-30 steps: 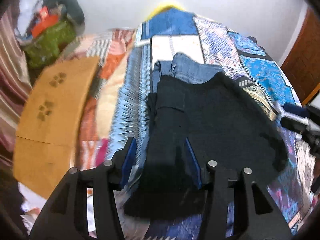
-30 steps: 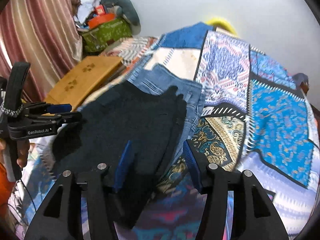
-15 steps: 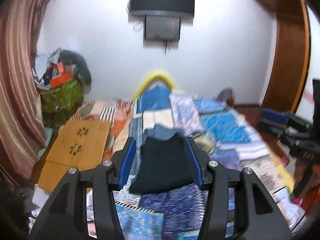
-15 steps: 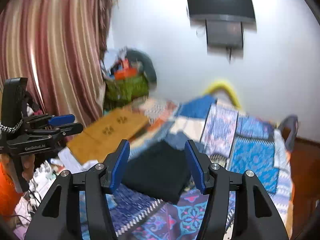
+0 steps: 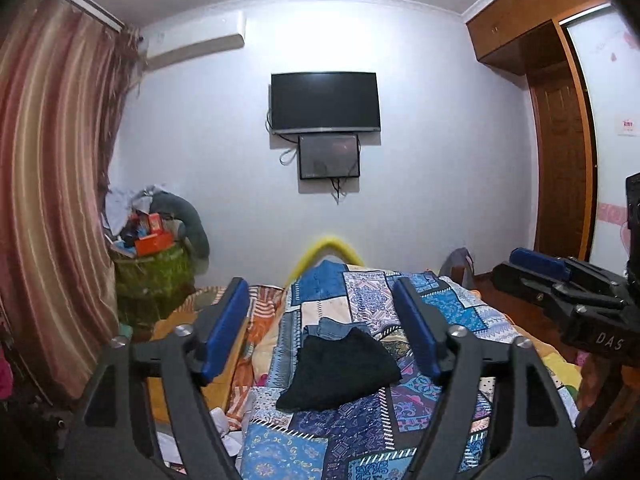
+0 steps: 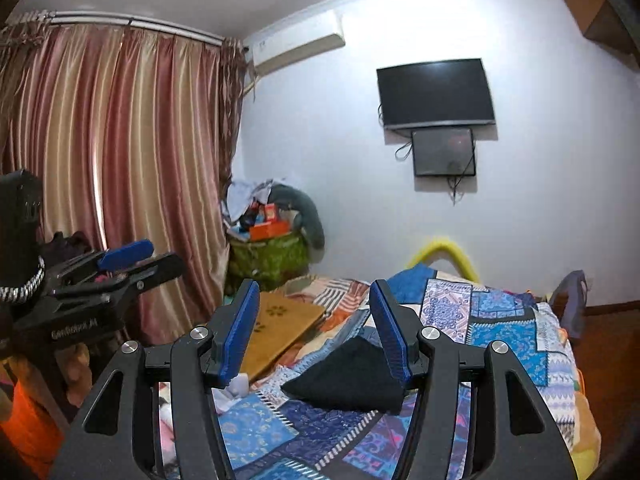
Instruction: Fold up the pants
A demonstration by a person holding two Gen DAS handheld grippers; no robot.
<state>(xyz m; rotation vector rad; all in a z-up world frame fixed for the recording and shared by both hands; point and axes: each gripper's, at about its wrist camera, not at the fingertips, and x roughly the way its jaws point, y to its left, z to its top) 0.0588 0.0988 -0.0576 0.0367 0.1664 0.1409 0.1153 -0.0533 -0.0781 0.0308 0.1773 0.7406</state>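
The black pants lie folded in a compact stack on the patchwork bedspread, overlapping folded blue jeans behind them. In the right wrist view the black pants show between the fingers. My left gripper is open and empty, held well back from and above the bed. My right gripper is open and empty too, at a similar distance. Each gripper shows at the edge of the other's view: the right one in the left wrist view, the left one in the right wrist view.
A wooden lap board lies at the bed's left side. A green basket piled with clutter stands in the corner by the striped curtain. A TV hangs on the far wall; a wooden wardrobe stands at right.
Both grippers have pulled back and up from the pants, from close over the black cloth to a wide view of the room. The pants lie still on the bed.
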